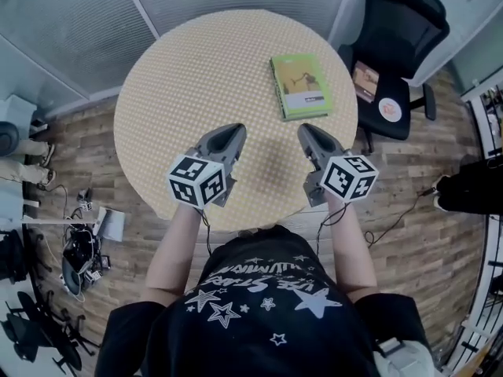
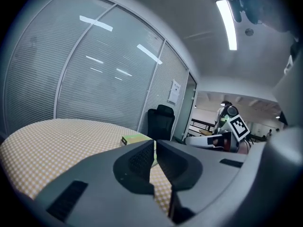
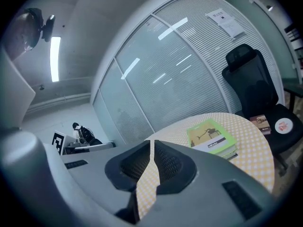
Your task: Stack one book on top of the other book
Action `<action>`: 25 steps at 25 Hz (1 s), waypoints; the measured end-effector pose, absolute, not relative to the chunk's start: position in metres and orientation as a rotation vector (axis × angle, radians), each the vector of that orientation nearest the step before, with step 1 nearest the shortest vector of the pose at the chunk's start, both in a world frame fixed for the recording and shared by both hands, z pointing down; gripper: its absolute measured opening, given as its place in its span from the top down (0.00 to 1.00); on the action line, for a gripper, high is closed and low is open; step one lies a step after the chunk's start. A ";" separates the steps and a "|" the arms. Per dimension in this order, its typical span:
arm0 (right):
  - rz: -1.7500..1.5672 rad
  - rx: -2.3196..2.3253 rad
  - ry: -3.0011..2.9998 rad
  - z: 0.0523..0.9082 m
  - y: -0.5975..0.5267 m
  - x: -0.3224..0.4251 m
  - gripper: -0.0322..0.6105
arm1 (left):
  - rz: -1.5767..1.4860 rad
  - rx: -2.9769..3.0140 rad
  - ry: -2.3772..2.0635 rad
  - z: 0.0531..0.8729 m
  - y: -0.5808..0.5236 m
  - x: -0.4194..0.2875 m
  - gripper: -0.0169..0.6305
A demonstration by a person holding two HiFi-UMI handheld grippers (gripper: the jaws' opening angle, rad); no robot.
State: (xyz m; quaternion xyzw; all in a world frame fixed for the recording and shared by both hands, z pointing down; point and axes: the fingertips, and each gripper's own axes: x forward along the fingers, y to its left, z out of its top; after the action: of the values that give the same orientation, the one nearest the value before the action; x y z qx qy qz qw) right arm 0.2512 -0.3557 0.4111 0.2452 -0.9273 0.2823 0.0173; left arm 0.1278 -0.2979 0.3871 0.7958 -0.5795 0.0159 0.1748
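Observation:
A green book (image 1: 301,86) lies flat at the far right of the round checked table (image 1: 181,77). In the right gripper view the green book (image 3: 211,135) seems to rest on a second volume, whose edge shows beneath it. My left gripper (image 1: 233,132) is over the near middle of the table, shut and holding nothing. My right gripper (image 1: 308,132) is beside it, just short of the book, also shut and holding nothing. From the left gripper (image 2: 155,143) the book (image 2: 135,138) shows just past the closed jaws. The right gripper (image 3: 152,143) points left of the book.
A black office chair (image 1: 397,45) stands close behind the table's right edge, with a small book (image 1: 366,81) and a round item (image 1: 390,110) on its seat. Glass walls with blinds curve behind the table. Cables and gear (image 1: 78,250) lie on the wooden floor at left.

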 end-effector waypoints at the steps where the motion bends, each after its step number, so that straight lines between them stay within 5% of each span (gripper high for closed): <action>1: 0.887 0.759 -2.889 0.411 -0.362 0.251 0.88 | 0.059 2.254 -1.647 0.386 -0.303 0.128 0.94; 25: 0.900 0.923 -2.846 0.425 -0.336 0.178 0.88 | 0.153 2.401 -1.436 0.398 -0.304 0.076 0.94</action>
State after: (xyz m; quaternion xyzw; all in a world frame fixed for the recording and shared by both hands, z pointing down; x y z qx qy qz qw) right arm 0.1776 -0.3360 0.4249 0.2954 -0.9109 0.2880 0.0085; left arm 0.0760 -0.3044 0.3976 0.8447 -0.5051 0.0538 0.1690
